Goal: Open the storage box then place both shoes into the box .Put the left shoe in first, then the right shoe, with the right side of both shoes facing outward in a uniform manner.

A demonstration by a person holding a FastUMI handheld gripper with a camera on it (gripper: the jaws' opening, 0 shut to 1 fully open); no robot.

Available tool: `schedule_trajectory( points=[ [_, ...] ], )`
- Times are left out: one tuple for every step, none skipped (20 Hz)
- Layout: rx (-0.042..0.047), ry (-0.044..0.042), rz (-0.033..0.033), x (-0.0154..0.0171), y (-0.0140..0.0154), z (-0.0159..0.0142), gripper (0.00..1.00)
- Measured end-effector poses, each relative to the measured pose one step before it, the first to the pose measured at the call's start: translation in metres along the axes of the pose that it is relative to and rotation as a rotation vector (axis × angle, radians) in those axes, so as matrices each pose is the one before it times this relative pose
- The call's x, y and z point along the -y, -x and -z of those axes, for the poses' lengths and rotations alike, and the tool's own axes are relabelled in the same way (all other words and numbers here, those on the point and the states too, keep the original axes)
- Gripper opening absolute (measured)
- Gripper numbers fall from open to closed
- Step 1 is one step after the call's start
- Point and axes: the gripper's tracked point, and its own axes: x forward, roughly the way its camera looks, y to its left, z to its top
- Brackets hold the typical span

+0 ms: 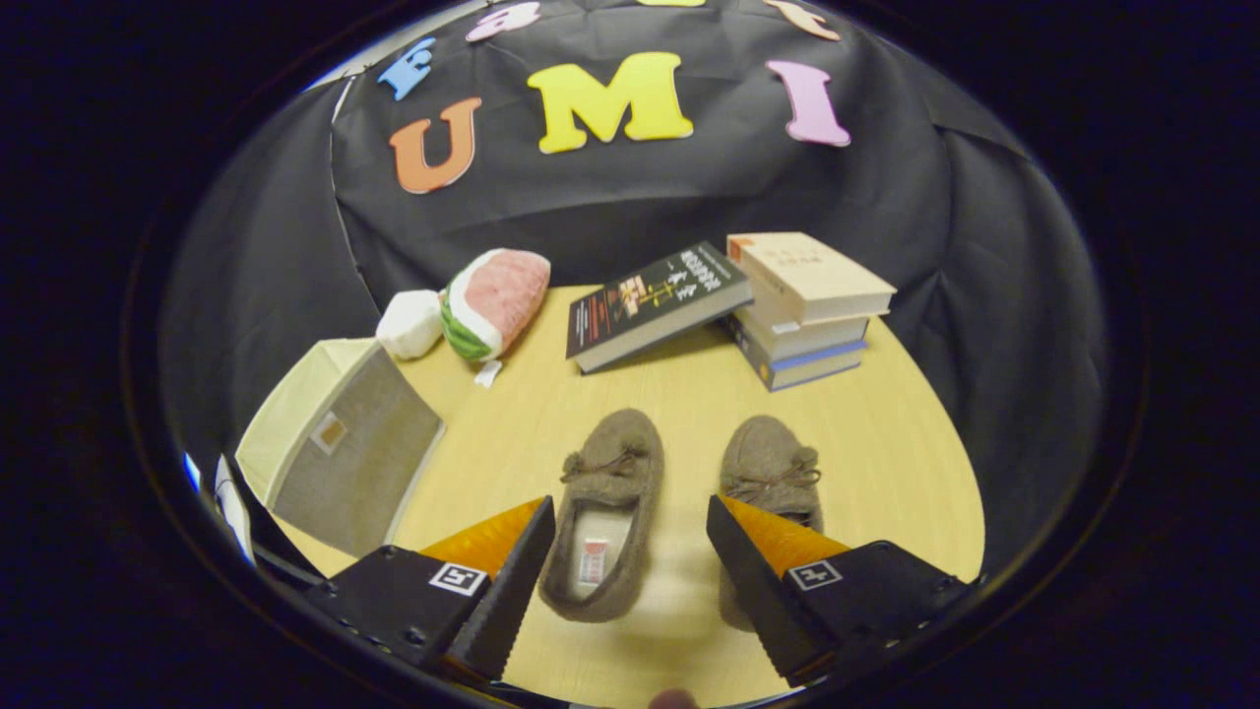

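Overhead, open claw [630, 527] hangs above left shoe [602, 512].

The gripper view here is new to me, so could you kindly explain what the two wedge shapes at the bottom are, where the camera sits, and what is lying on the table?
The camera rides on a hand-held two-finger gripper and looks forward along its fingers, through a fisheye lens that bends the scene into a round shape. The two wedges are those fingers; they stand wide open and hold nothing.

On the pale wooden table lie two fuzzy brown slippers, toes pointing away. The left shoe lies between the fingers; the right shoe is partly hidden behind one finger. Off to one side stands a fabric storage box, its grey panel facing us. Beyond it lie a watermelon-slice plush toy and a small white object. Farther back, a dark book leans on a stack of books.
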Motion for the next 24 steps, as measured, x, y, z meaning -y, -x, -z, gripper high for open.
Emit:
schedule_trajectory(
  points=[
    [-0.03409,0.00936,-0.00201,0.00008,-0.01012,0.00669,0.95],
    [-0.02668,0.00970,0.00184,0.00148,-0.01121,0.00734,0.95],
    [-0.02460,0.00189,-0.00375,0.00088,-0.00696,0.00459,0.95],
    [-0.02306,-0.00610,-0.00345,0.00008,-0.00837,0.00557,0.89],
    [-0.01912,-0.01420,0.00581,0.00227,-0.00595,0.00272,0.82],
    [-0.01783,-0.02095,-0.00388,0.00028,-0.00797,0.00345,0.76],
    [-0.01559,-0.01824,0.00891,0.00163,-0.00528,0.00136,0.68],
    [-0.00660,-0.01755,0.00659,0.00179,-0.00522,-0.00108,0.59],
    [-0.00229,-0.01063,0.00146,-0.00057,-0.00323,-0.00136,0.51],
    [-0.00461,-0.01285,-0.00303,-0.00093,-0.00278,-0.00063,0.43],
    [-0.01021,-0.01029,-0.00097,-0.00109,-0.00216,0.00127,0.35],
    [-0.01243,-0.00432,-0.00278,-0.00076,-0.00201,0.00109,0.35],
    [-0.00423,-0.00231,-0.00097,-0.00062,-0.00097,-0.00067,0.35],
    [-0.00367,-0.00034,0.00020,0.00027,0.00018,-0.00009,0.34],
    [0.00397,-0.00621,0.00131,-0.00014,-0.00095,-0.00176,0.34],
    [0.00021,-0.02211,0.01054,0.00355,-0.00021,-0.00183,0.34],
    [-0.01337,-0.02319,0.00075,-0.00124,-0.00089,0.00229,0.04],
    [-0.01004,-0.02547,-0.00290,-0.00038,0.00280,-0.00020,0.03],
    [0.00434,-0.02753,-0.00414,0.00085,-0.00033,-0.00147,0.04],
    [-0.01688,-0.02585,-0.00224,-0.00066,-0.00032,-0.00109,0.01],
    [-0.00154,-0.03421,-0.00607,0.00066,0.00198,-0.00036,0.00],
    [-0.00226,-0.04051,-0.00977,-0.00226,0.00245,-0.00151,0.00],
    [-0.00326,-0.03005,-0.00325,-0.00025,0.00257,0.00022,0.00],
    [-0.00242,-0.02296,0.00026,-0.00071,0.00466,0.00006,0.00]
  ],
)
